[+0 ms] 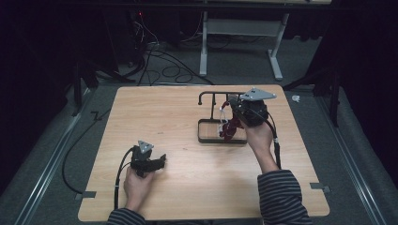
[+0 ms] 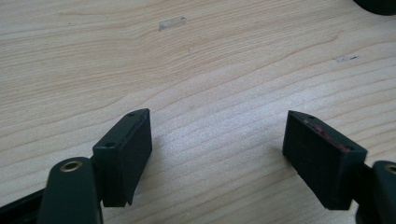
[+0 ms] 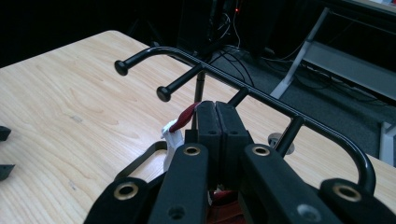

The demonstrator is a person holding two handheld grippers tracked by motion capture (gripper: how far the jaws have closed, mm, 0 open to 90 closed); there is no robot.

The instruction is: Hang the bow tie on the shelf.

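Black jaws of the right gripper (image 3: 215,116) are pressed together, pinching a dark red item with white loops (image 1: 227,125); what it is cannot be told. It hangs over the tray base of a black hook rack (image 1: 207,95) at the table's (image 1: 155,112) far right. Left gripper (image 2: 217,140), jaws wide apart and empty, rests on bare wood near the front left.

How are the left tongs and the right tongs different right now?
The left tongs stand wide open with nothing between their jaws; the right tongs are shut on a red and white item. The left tongs sit low over bare table near the person's side; the right tongs are raised at the black rack farther back. Both are black, hand-held, and carry a grey plate on top.
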